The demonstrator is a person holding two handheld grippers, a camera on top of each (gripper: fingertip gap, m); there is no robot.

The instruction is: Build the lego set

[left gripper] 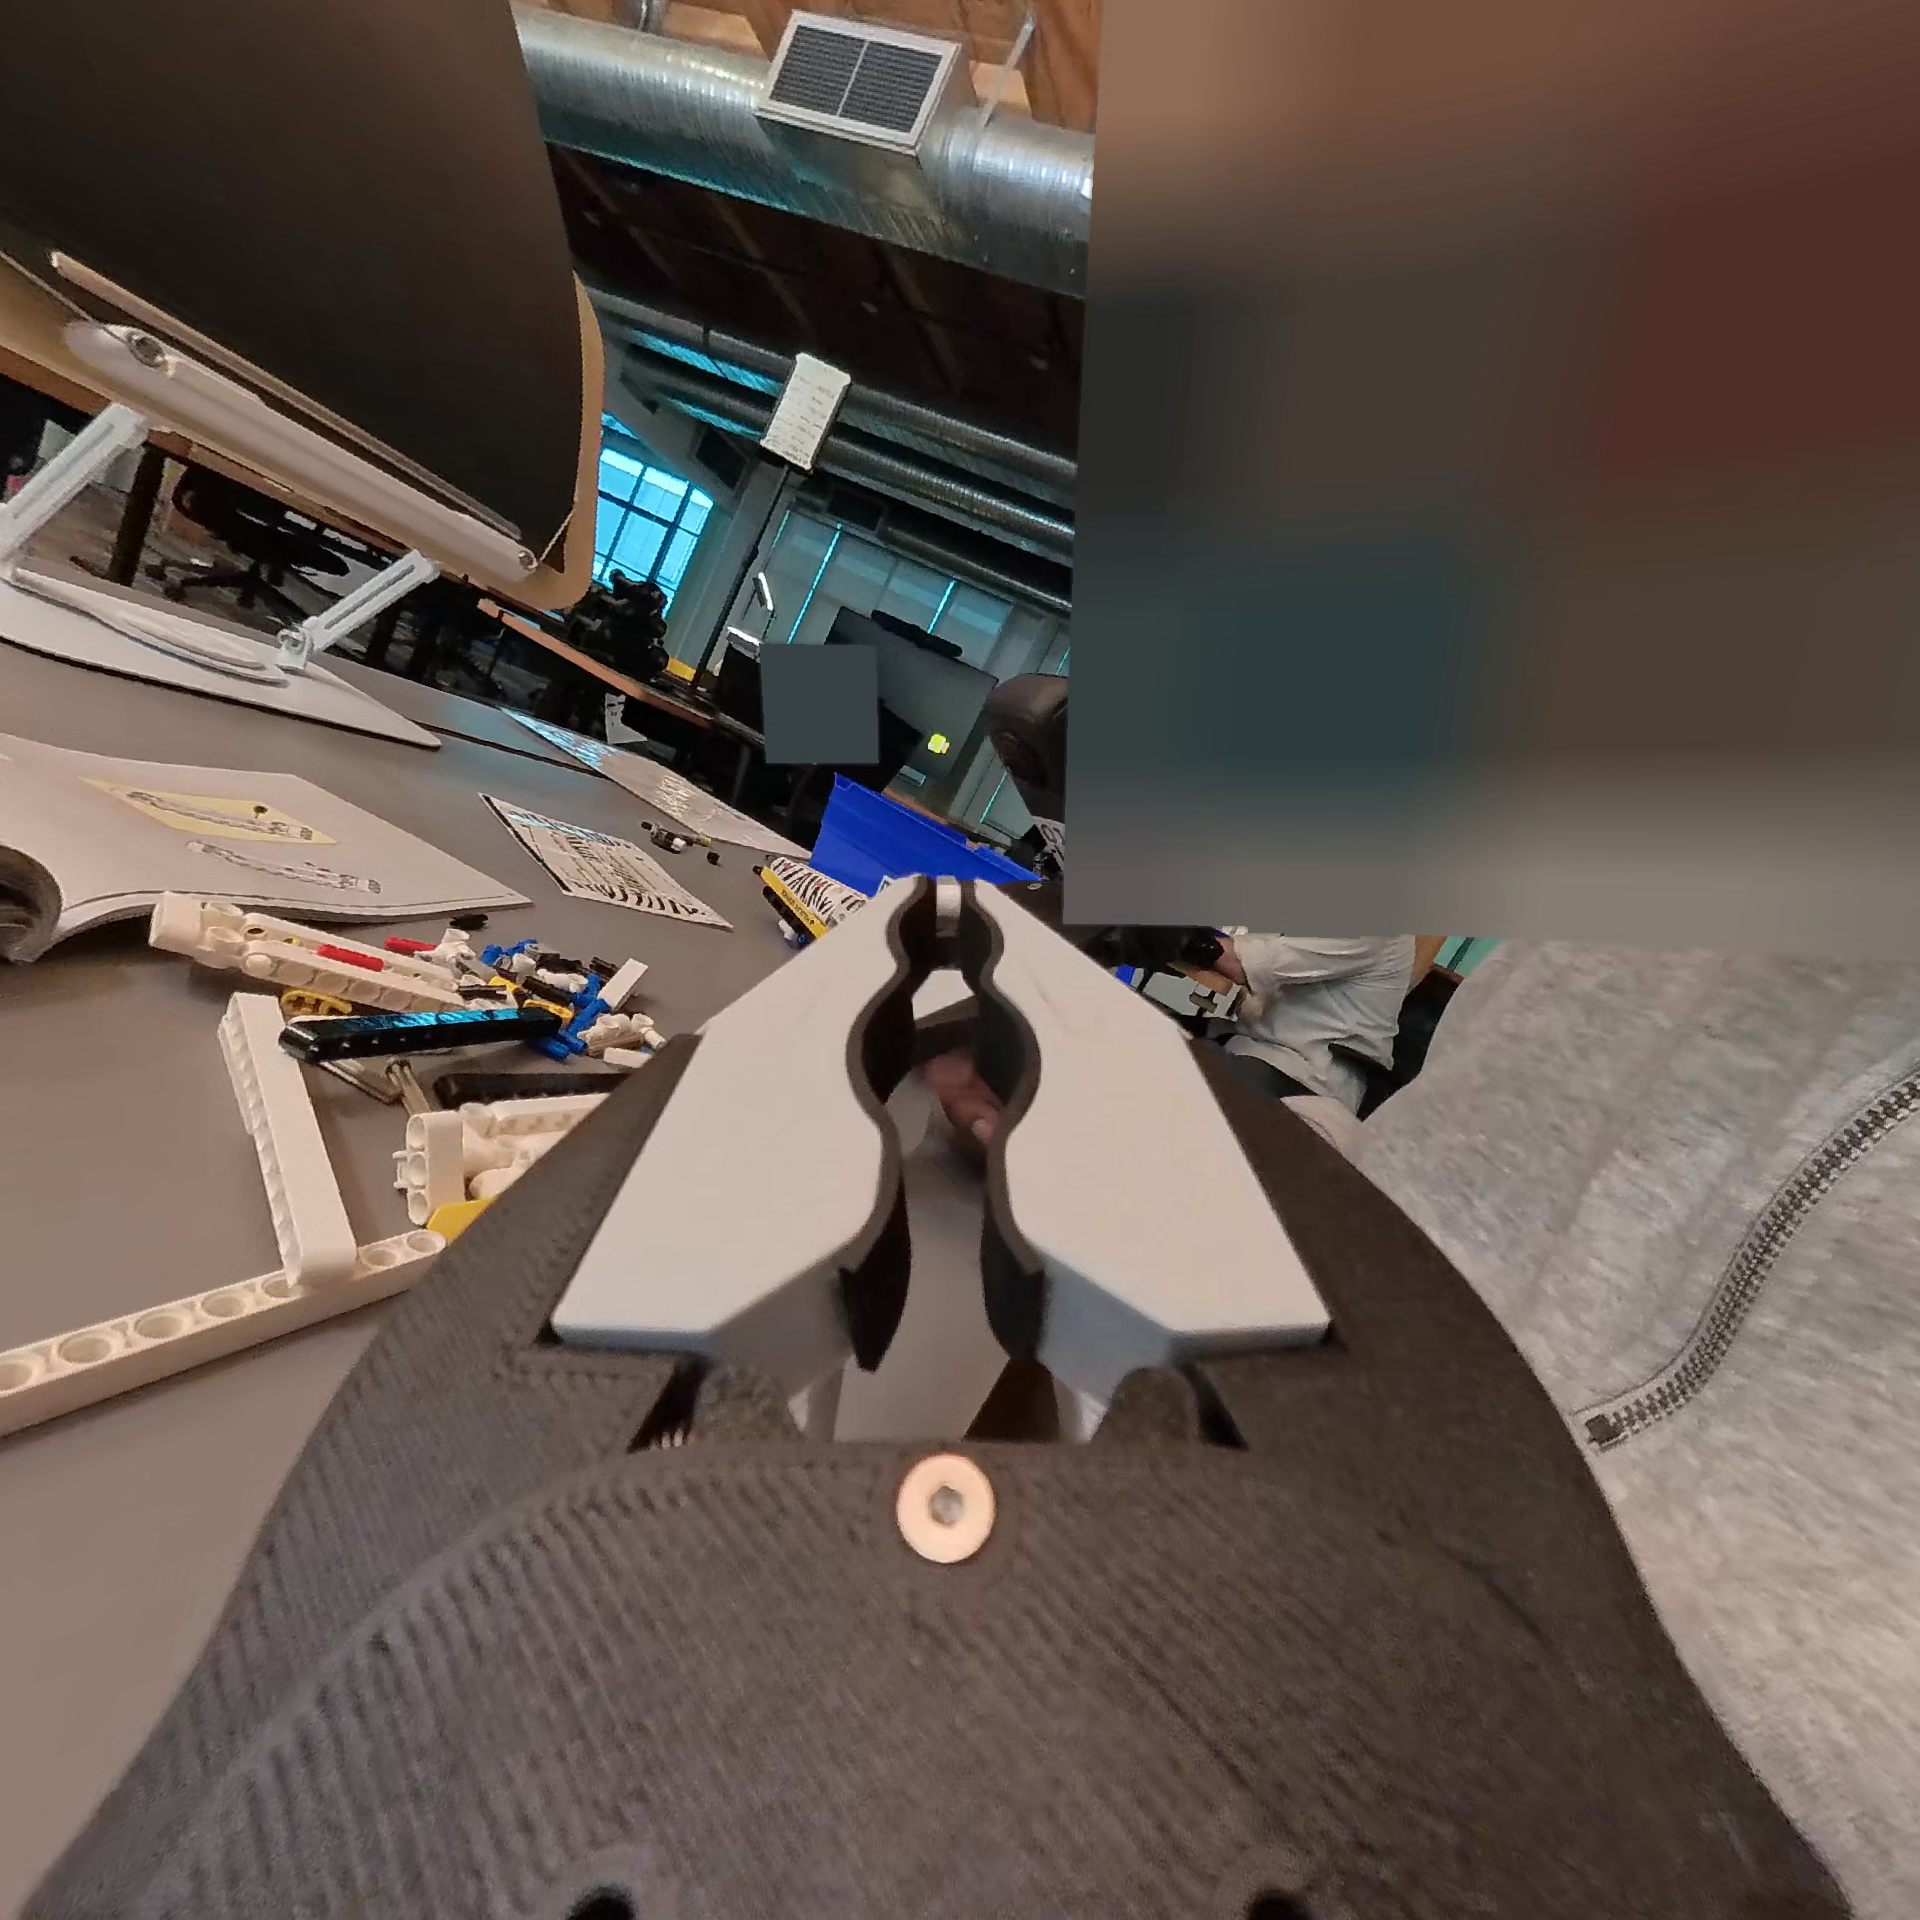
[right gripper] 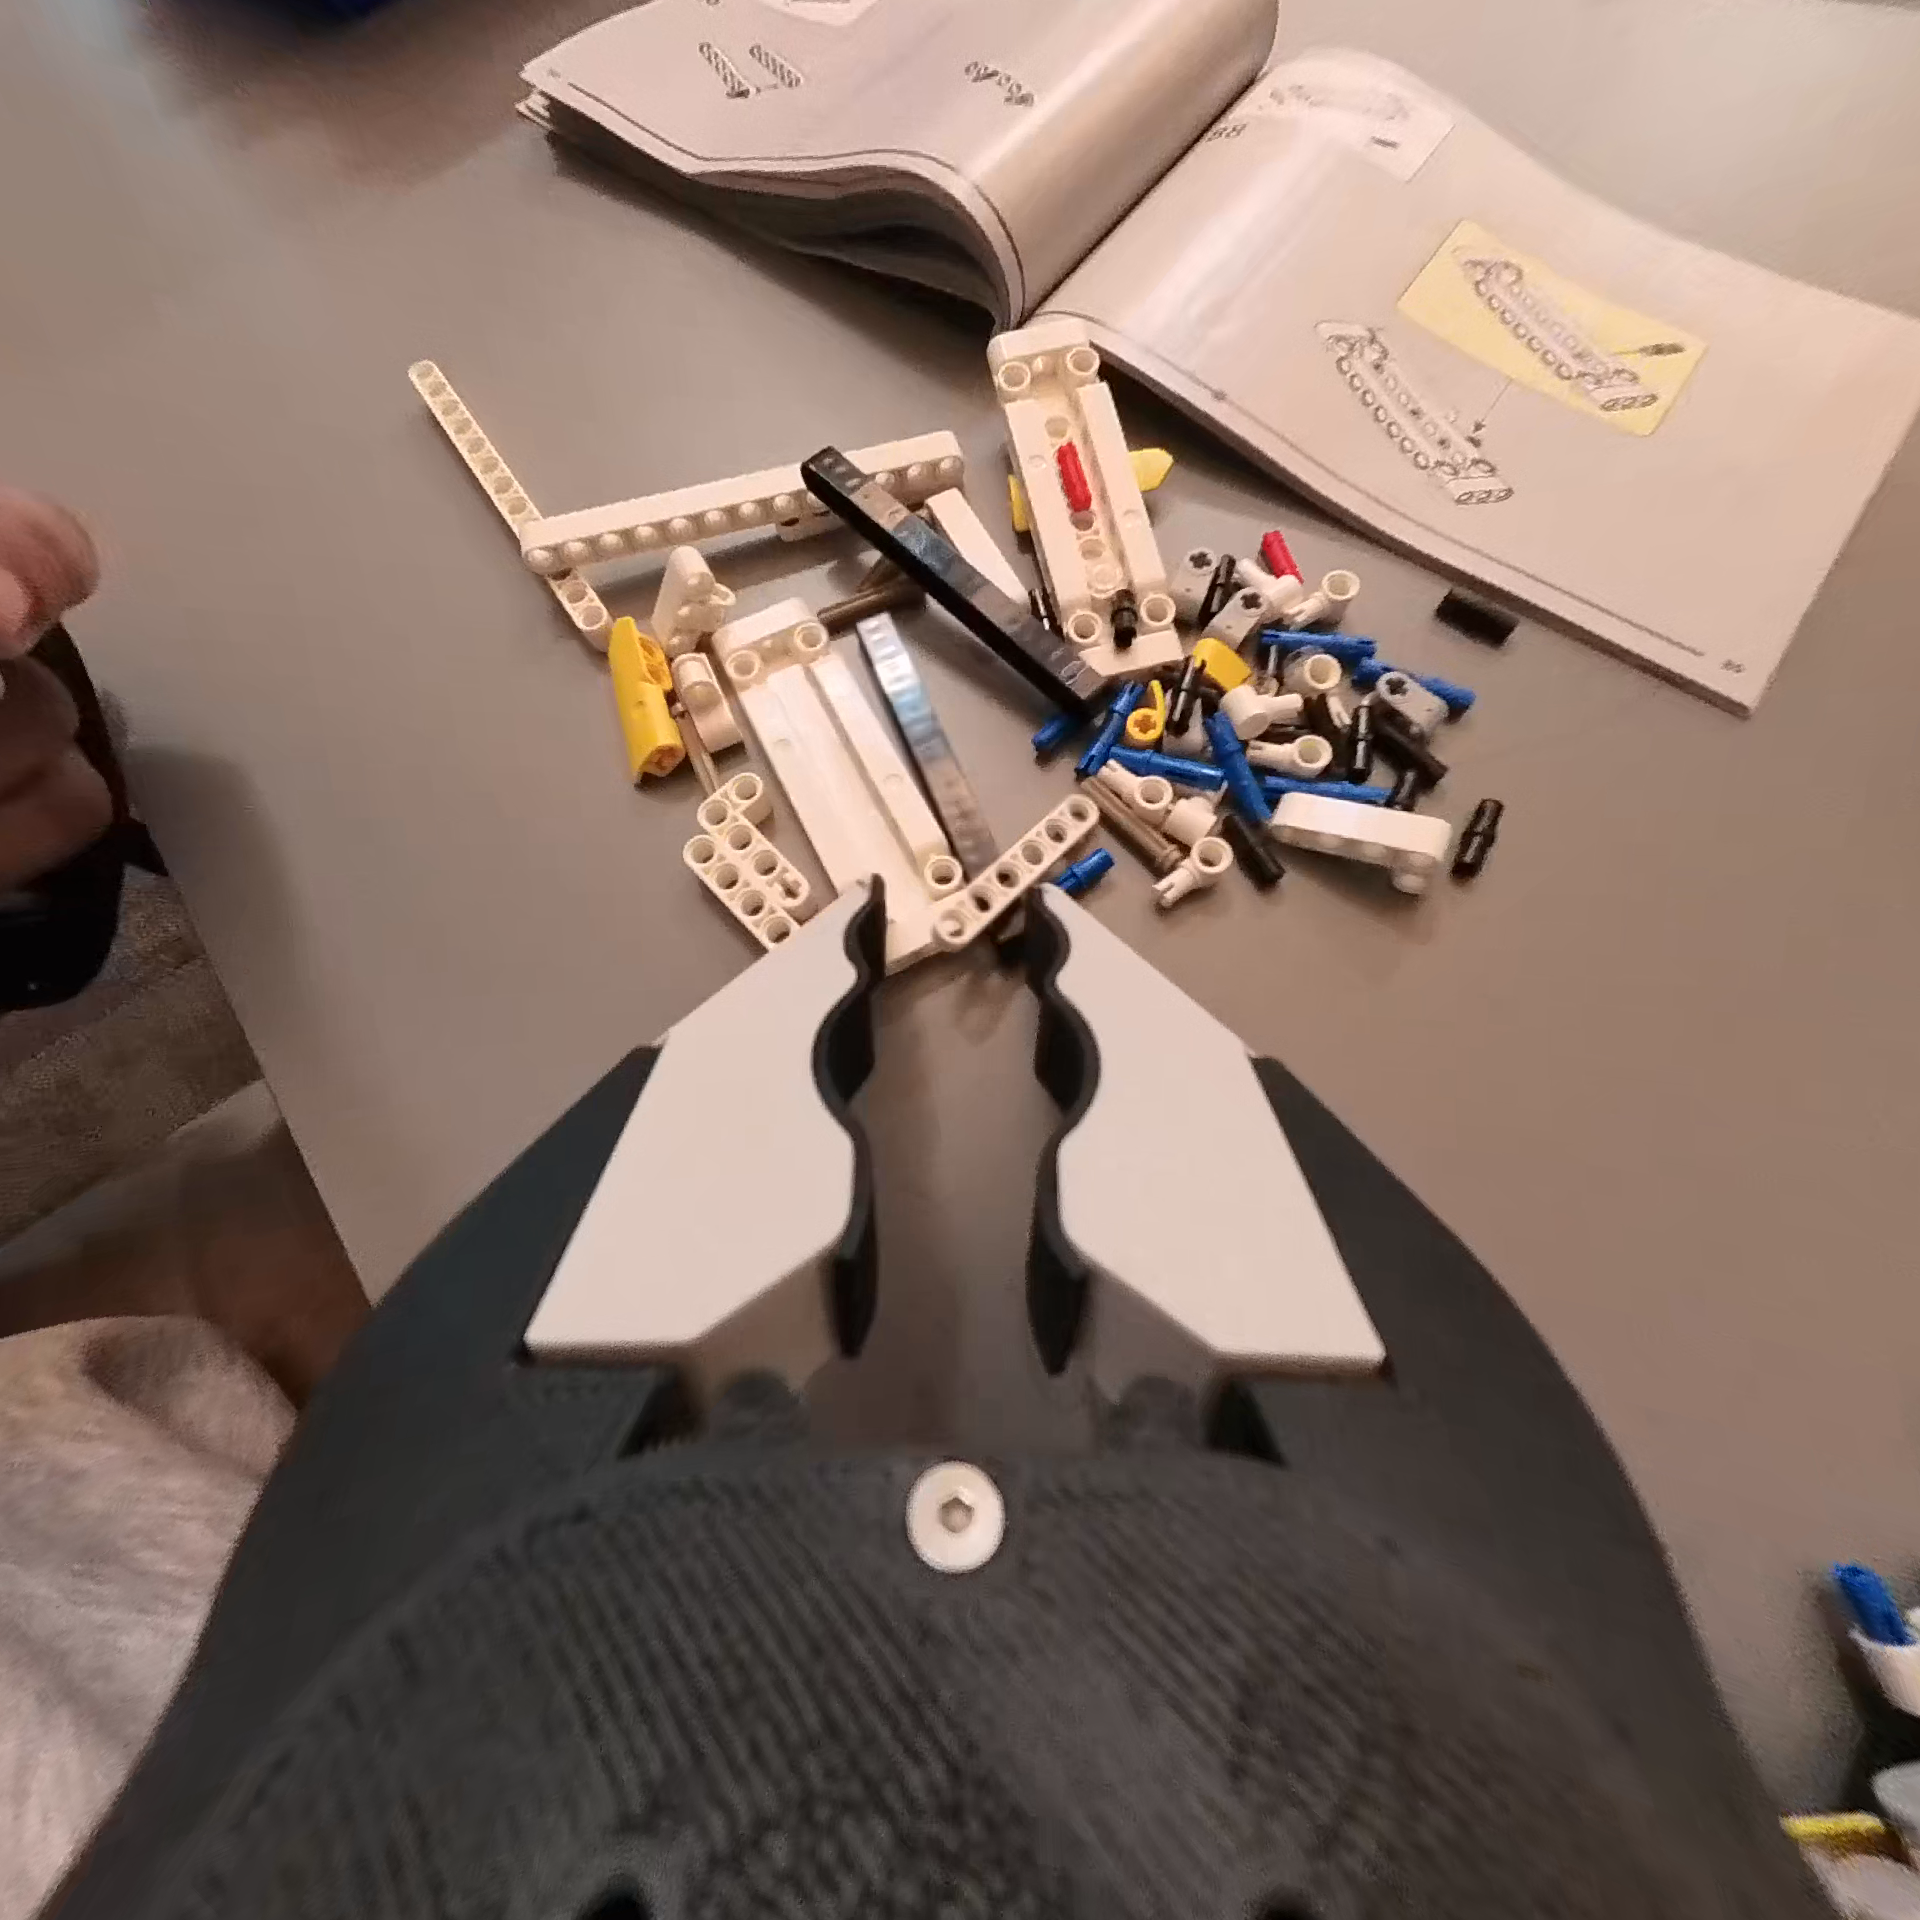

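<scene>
Left wrist view, from left to right: I see the open grey-paged instruction booklet (left gripper: 239, 831) on the grey table (left gripper: 125, 1164), below a dark monitor on a white stand (left gripper: 301, 270). In front of the booklet lies the scattered pile of white, black, blue and yellow lego pieces (left gripper: 436, 1018), with a long white holed beam (left gripper: 281, 1143) nearest me. Beyond it are a striped printed sheet (left gripper: 613, 862) and a blue plastic bin (left gripper: 894, 842). My left gripper (left gripper: 948, 904) is raised off the table, its grey fingers nearly together and pinching a small pale piece (left gripper: 948, 902) at the tips; I cannot tell what kind of piece it is. A grey zipped sweatshirt (left gripper: 1662, 1195) fills the right side.

Right wrist view, from left to right: a blurred hand (right gripper: 42, 592) shows at the edge. The same pile (right gripper: 935, 675) occupies mid-table, small blue and black pins (right gripper: 1278, 727) clustered on its right, the booklet (right gripper: 1351, 343) behind. My right gripper (right gripper: 956, 914) has its fingers spread apart and holds nothing. Its tips sit at the near edge of the pile, with a short white holed beam (right gripper: 1023, 868) lying across the gap between them.
</scene>
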